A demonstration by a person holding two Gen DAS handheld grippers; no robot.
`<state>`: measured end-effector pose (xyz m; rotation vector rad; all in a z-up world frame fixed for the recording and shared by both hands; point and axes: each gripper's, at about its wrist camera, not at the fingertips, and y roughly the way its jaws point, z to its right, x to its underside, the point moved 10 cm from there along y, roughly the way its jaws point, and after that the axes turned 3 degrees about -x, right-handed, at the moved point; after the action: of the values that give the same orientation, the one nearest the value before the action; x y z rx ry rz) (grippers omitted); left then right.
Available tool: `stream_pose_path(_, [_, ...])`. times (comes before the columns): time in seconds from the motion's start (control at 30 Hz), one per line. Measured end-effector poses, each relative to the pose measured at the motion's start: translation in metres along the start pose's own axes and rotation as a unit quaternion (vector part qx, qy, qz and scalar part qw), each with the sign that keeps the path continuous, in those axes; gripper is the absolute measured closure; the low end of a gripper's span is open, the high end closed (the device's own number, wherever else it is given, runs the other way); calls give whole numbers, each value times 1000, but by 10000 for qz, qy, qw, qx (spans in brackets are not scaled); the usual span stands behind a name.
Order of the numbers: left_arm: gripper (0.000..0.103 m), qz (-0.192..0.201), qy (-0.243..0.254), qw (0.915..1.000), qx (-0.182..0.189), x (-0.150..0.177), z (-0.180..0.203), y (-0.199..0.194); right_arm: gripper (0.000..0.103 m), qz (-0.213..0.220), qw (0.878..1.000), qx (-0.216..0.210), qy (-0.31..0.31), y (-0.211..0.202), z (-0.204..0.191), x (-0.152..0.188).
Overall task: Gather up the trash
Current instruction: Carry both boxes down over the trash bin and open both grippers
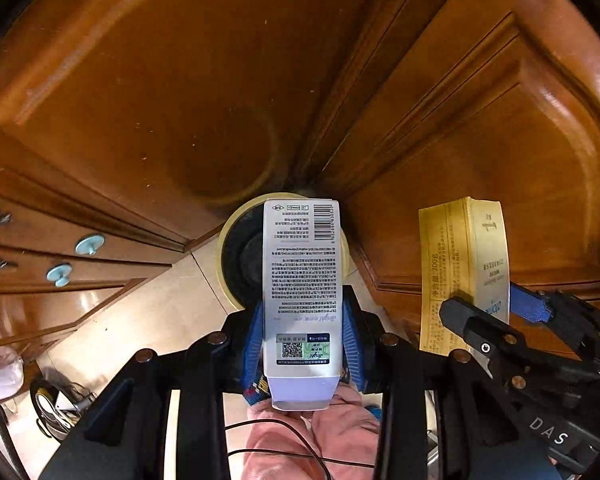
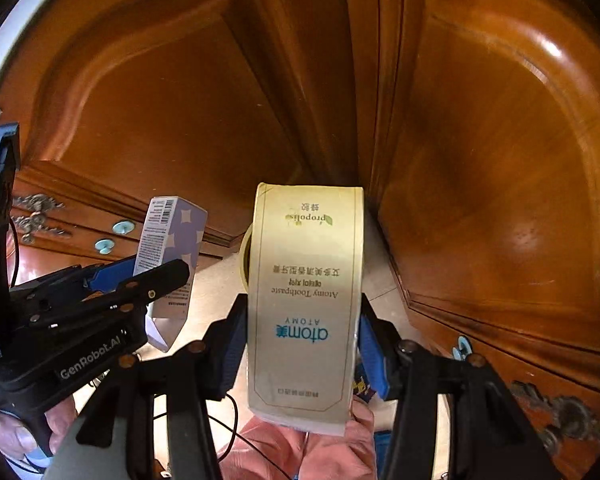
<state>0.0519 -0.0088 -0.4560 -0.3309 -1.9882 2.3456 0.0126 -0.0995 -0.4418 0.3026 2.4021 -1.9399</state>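
My left gripper [image 1: 302, 340] is shut on a tall white carton [image 1: 302, 280] with small print and a barcode; its blue pads press on both sides. Straight beyond the carton lies a trash bin [image 1: 236, 256] with a pale yellow rim and dark inside, on the tiled floor. My right gripper [image 2: 302, 344] is shut on a yellow toothpaste box [image 2: 306, 300], which hides most of the bin's rim [image 2: 245, 256]. In the left wrist view the yellow box [image 1: 460, 264] and the right gripper [image 1: 496, 320] show at the right. The right wrist view has the white carton [image 2: 168, 256] and left gripper [image 2: 136, 284] at left.
Polished wooden cabinet doors [image 1: 160, 80] fill the background around the bin. Drawers with light blue knobs [image 1: 89, 245] are at the left. Beige floor tiles [image 1: 152, 312] lie under the bin. A pink sleeve [image 1: 300, 440] and thin black cables run below the grippers; clutter [image 1: 56, 404] lies at lower left.
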Motion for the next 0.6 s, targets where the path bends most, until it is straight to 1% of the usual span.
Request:
stream_pose_path(0.13, [69, 50, 105, 9998, -167, -6, -2, 5, 52, -25, 10000, 51, 77, 9, 5, -3])
stream_pose_path(0.2, [68, 72, 152, 9996, -240, -8, -5, 6, 52, -38, 9999, 54, 99, 16, 1, -7])
stream_pose_path(0.23, [66, 74, 155, 9995, -267, -9, -6, 7, 52, -42, 9999, 63, 101, 18, 1, -9])
stream_pose_path(0.37, [43, 85, 113, 9994, -303, -9, -17, 12, 52, -88, 9999, 92, 88, 26, 1, -15])
stream_pose_path(0.4, [41, 89, 110, 9994, -301, -10, -18, 11, 52, -98, 9999, 96, 78, 26, 0, -13])
stream_pose_path(0.47, [32, 77, 99, 9995, -305, -9, -23, 14, 52, -123, 9999, 102, 55, 29, -1, -12])
stream_pose_path(0.53, [28, 88, 75, 9993, -343, -10, -29, 13, 51, -160, 9998, 98, 31, 31, -1, -11])
stream_pose_path(0.6, [25, 102, 64, 9992, -389, -7, -38, 9, 51, -194, 9998, 100, 13, 36, -1, -12])
